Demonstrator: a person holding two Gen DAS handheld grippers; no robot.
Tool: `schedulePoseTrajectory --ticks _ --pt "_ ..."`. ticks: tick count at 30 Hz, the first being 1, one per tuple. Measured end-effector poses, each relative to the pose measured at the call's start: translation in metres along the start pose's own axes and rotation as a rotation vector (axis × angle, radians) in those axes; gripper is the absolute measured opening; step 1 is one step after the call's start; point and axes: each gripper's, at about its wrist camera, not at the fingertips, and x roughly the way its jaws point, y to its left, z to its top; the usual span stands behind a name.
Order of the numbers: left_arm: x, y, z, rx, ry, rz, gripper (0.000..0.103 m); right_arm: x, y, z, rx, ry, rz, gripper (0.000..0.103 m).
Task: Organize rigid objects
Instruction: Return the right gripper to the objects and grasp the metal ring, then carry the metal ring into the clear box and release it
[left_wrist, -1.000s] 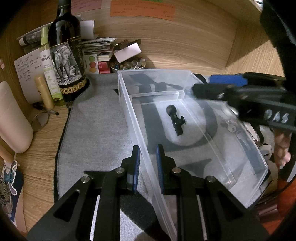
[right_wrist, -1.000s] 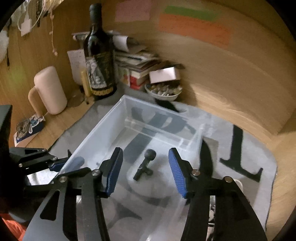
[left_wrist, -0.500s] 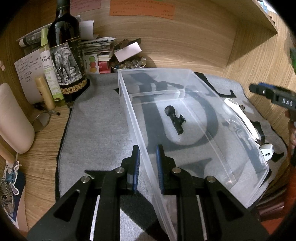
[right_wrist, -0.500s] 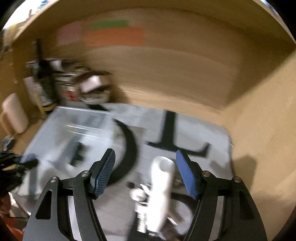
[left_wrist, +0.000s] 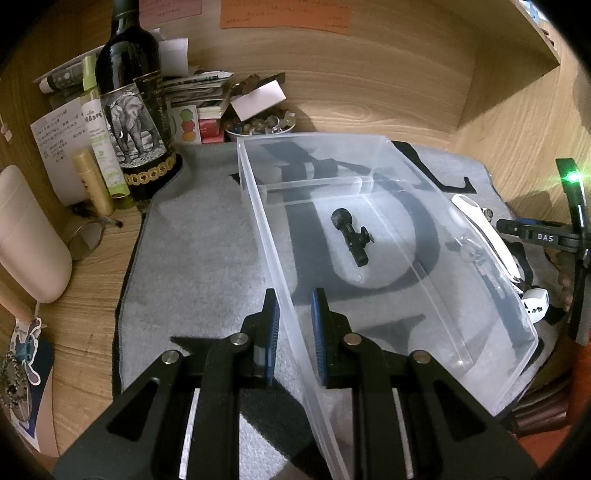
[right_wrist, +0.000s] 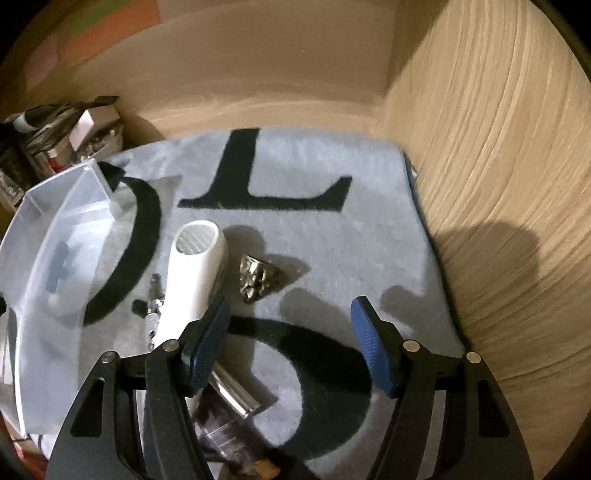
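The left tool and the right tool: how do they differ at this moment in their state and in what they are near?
The left tool is shut on the near wall of the clear bin; the right tool is open and holds nothing. The left tool stays at the bin with the black mount inside; the right tool hangs over the grey mat, beside the white dryer-like object. Both have blue pads.
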Motion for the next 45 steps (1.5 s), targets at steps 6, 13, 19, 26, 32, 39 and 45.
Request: schedulePoseTrajectory --ticks 6,13,19,26,32,39,45 --pt "0.0 0.0 0.0 -0.004 0.001 0.001 0.018 0.015 0.001 0.008 0.004 0.022 0.037 0.062" --pt "0.0 0.0 0.0 -0.005 0.001 0.001 0.018 0.042 0.003 0.02 0.02 0.079 0.066 0.037" --pt "0.0 0.0 0.001 -0.003 0.0 0.002 0.018 0.032 0.006 0.018 0.012 0.049 0.057 0.03" --pt "0.0 0.0 0.001 -0.004 0.0 0.002 0.018 0.002 0.015 0.019 -0.013 -0.025 0.051 0.03" --pt "0.0 0.0 0.0 0.001 -0.004 0.008 0.018 -0.03 0.032 0.021 -0.067 -0.102 0.07 0.03" --pt "0.0 -0.002 0.0 0.003 -0.007 0.008 0.018 -0.055 0.07 0.026 -0.153 -0.184 0.116 0.03" --pt "0.0 -0.002 0.0 0.005 -0.009 0.009 0.018 -0.069 0.108 0.025 -0.234 -0.224 0.183 0.03"
